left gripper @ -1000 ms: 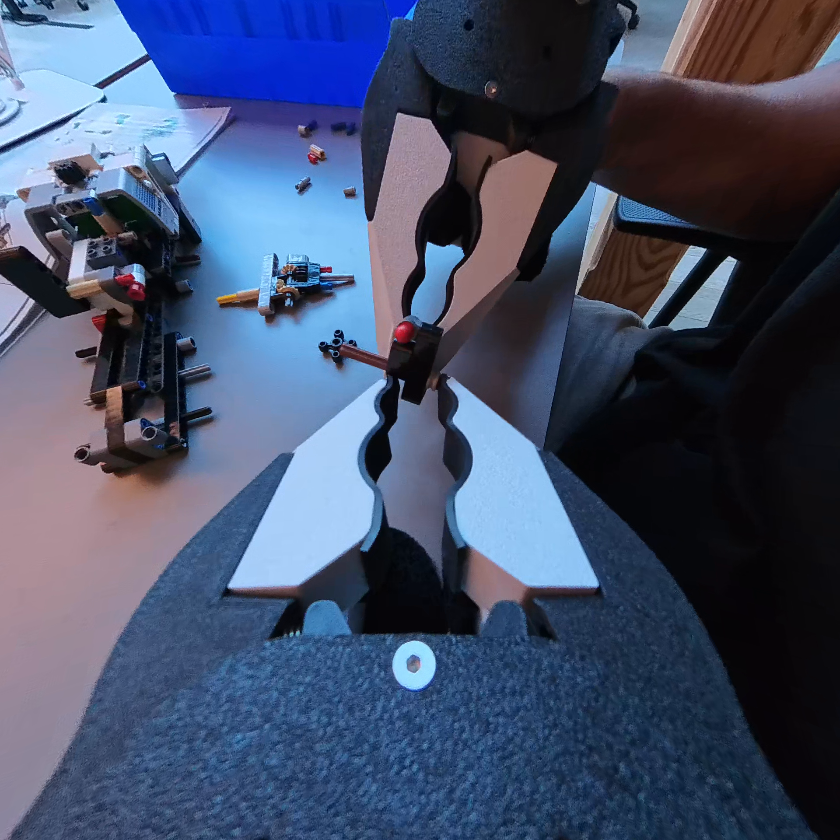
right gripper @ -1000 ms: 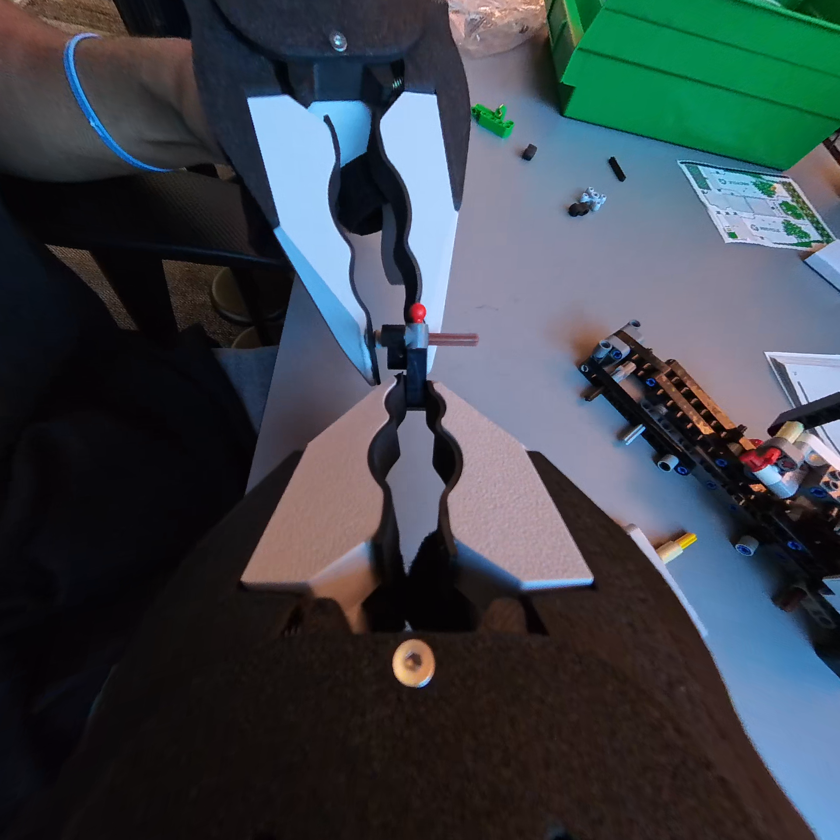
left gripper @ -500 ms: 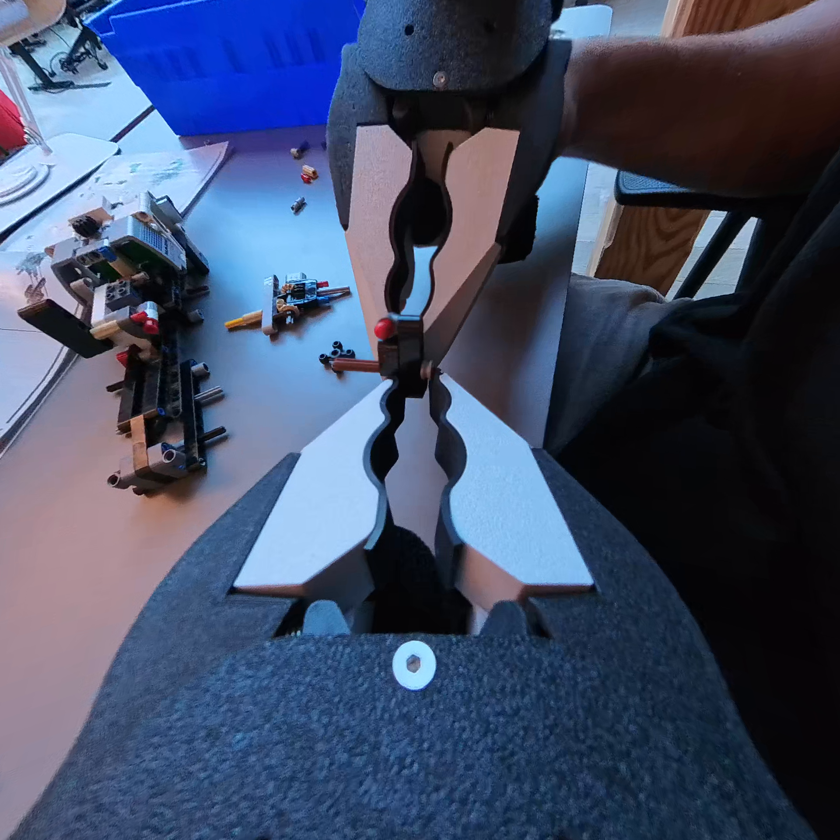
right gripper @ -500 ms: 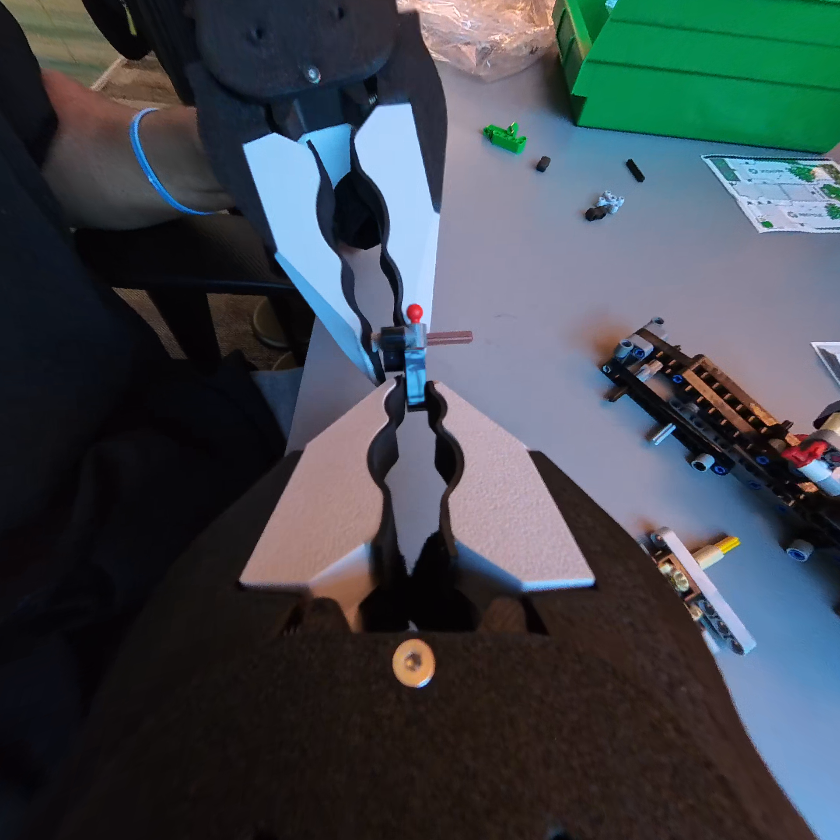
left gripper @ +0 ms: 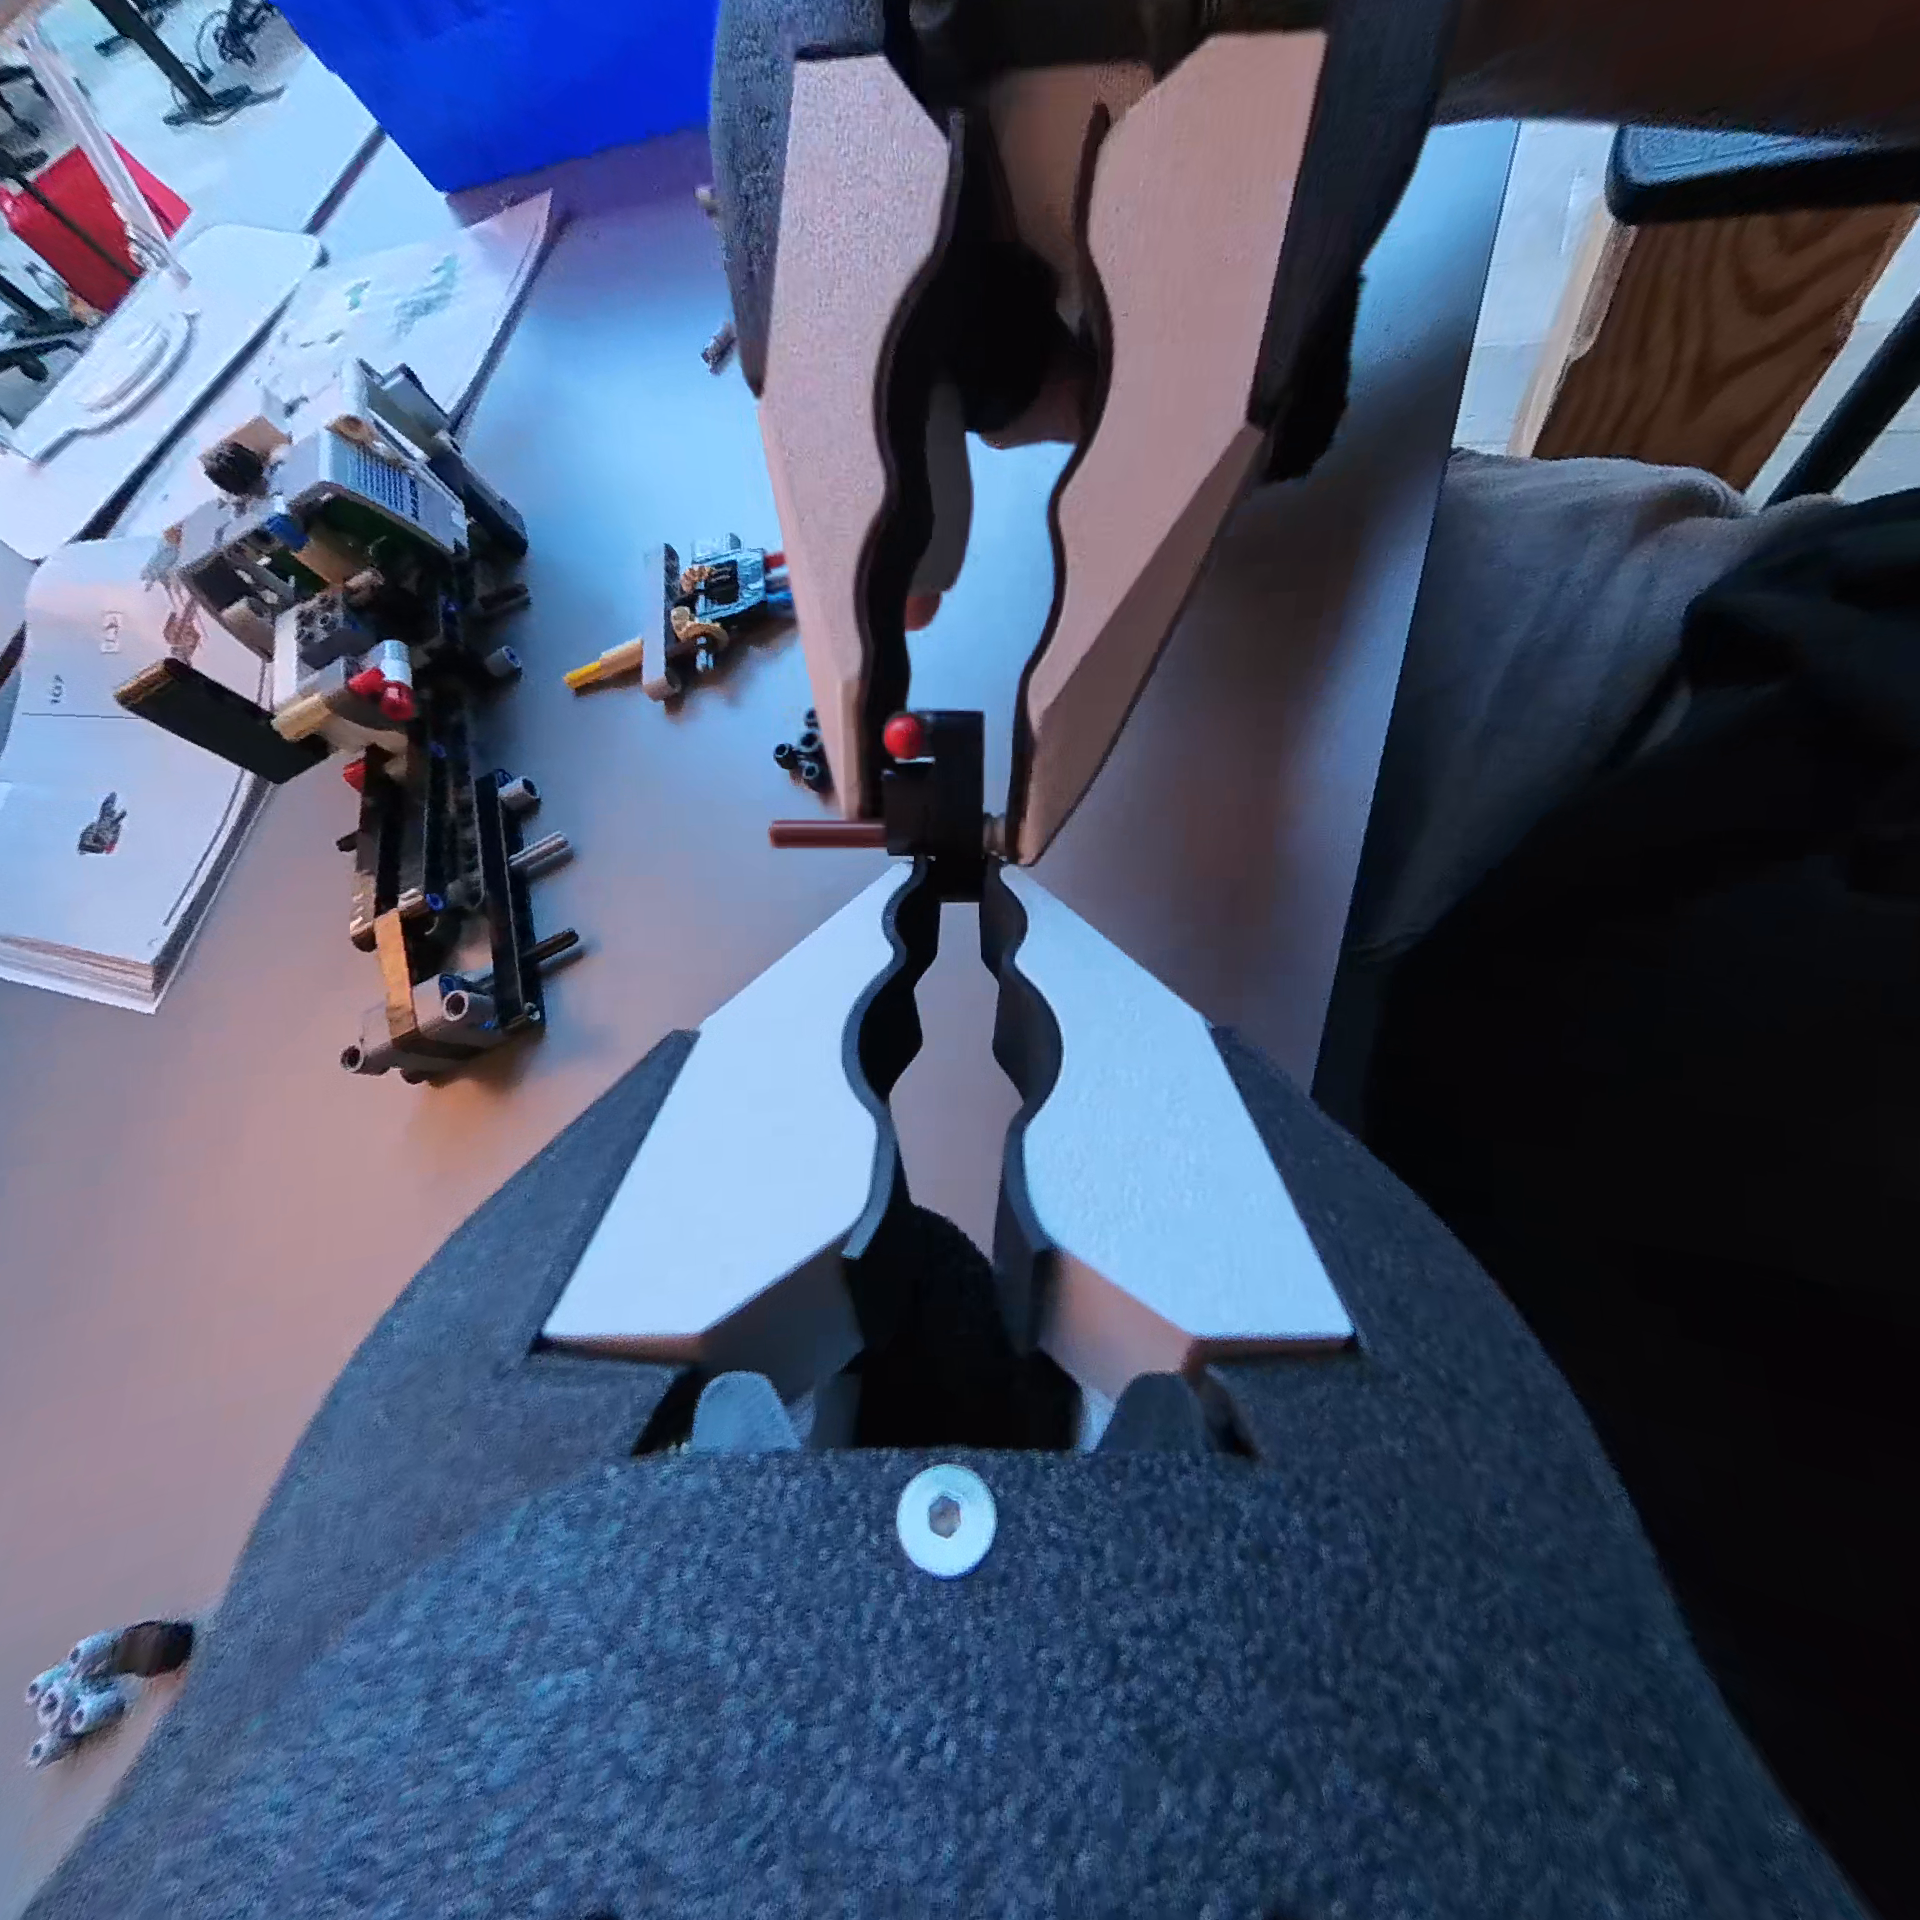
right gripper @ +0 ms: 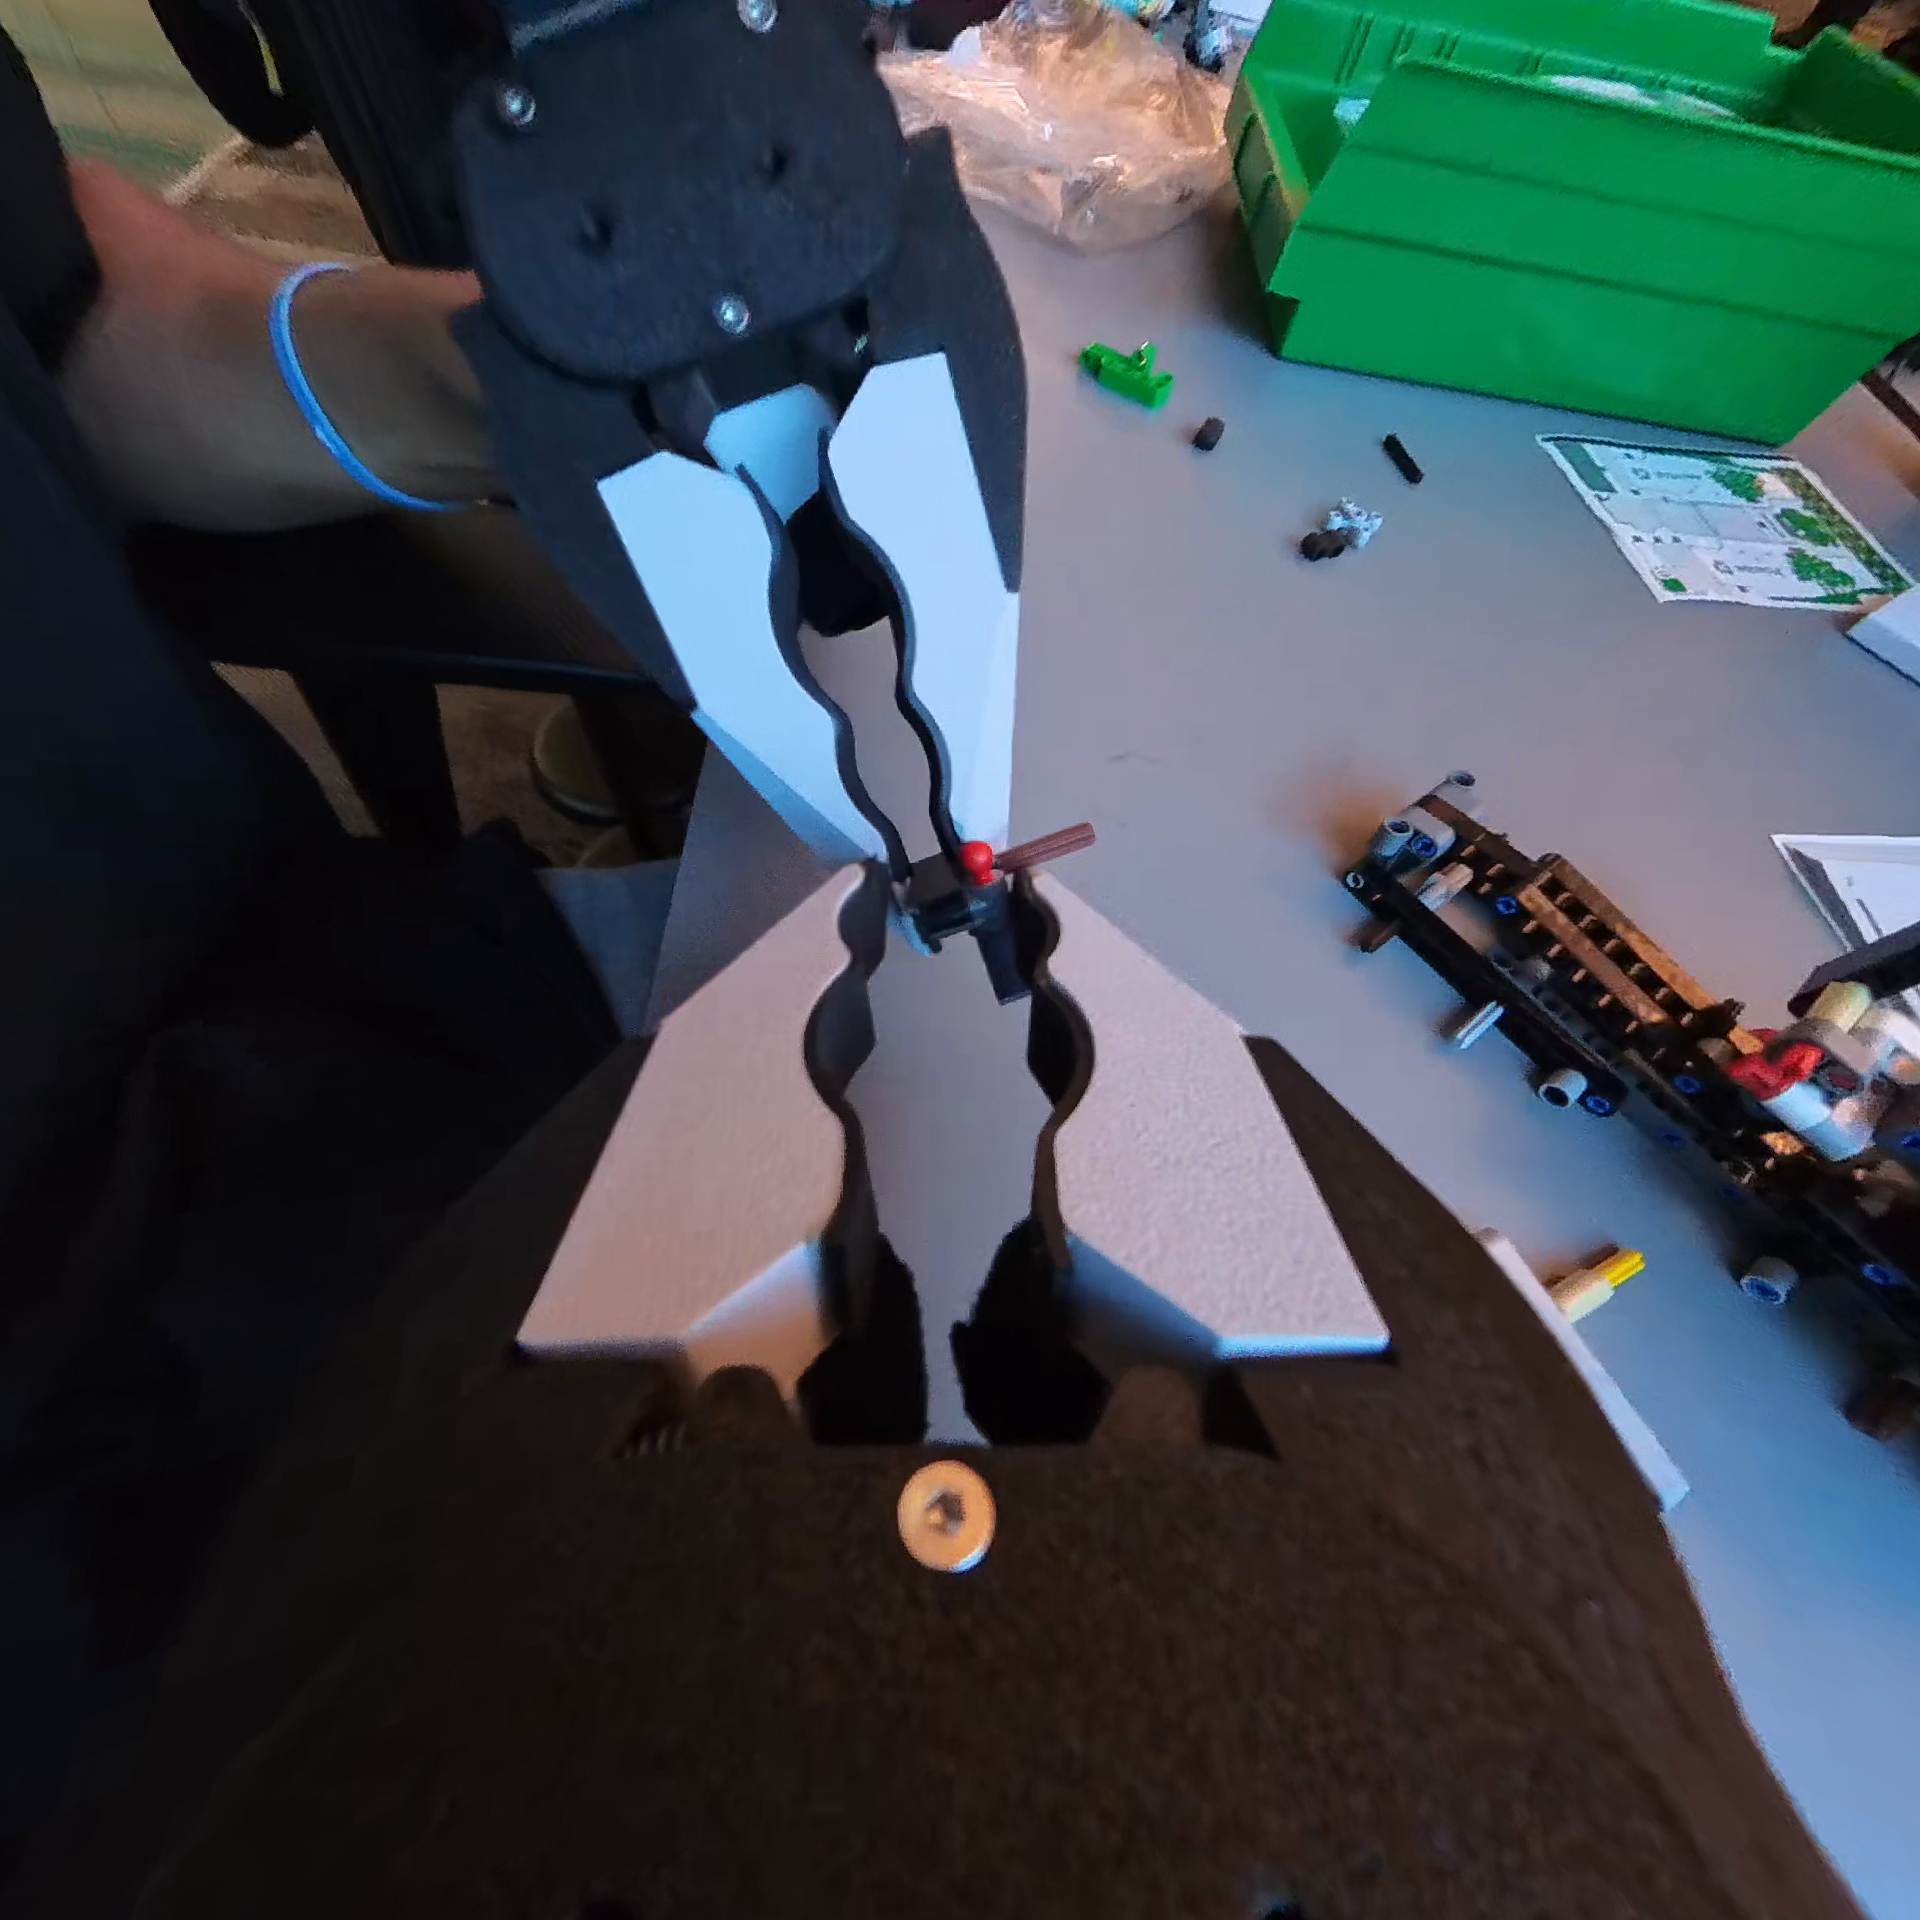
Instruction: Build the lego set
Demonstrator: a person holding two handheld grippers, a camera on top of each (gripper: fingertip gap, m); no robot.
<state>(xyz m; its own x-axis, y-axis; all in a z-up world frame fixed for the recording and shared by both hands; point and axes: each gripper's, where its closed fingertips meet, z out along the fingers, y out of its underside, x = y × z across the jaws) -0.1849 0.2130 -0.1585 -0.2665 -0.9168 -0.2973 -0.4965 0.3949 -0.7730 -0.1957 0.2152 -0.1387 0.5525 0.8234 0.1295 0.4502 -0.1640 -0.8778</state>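
Note:
A small black lego piece (left gripper: 935,774) with a red ball (left gripper: 904,735) and a brown axle (left gripper: 821,833) hangs in the air over the table's near edge. My left gripper (left gripper: 943,883) is shut on its lower end. My right gripper (left gripper: 940,831) comes in from the opposite side, its jaws open on either side of the piece. In the right wrist view the right gripper (right gripper: 945,883) is open around the piece (right gripper: 951,904), and the left gripper (right gripper: 930,847) pinches it from above.
A long black chassis (left gripper: 447,883) lies on the grey table (left gripper: 156,1195), also in the right wrist view (right gripper: 1558,977). A small sub-assembly with a yellow axle (left gripper: 696,613), loose pins (left gripper: 802,748), a booklet (left gripper: 94,769), a blue bin (left gripper: 520,73) and a green bin (right gripper: 1558,229) are around. Less than 4 cm separates the two grippers' tips.
My right gripper has opened and let go of the small piece. My left gripper has shut on it. Both grippers have moved closer together.

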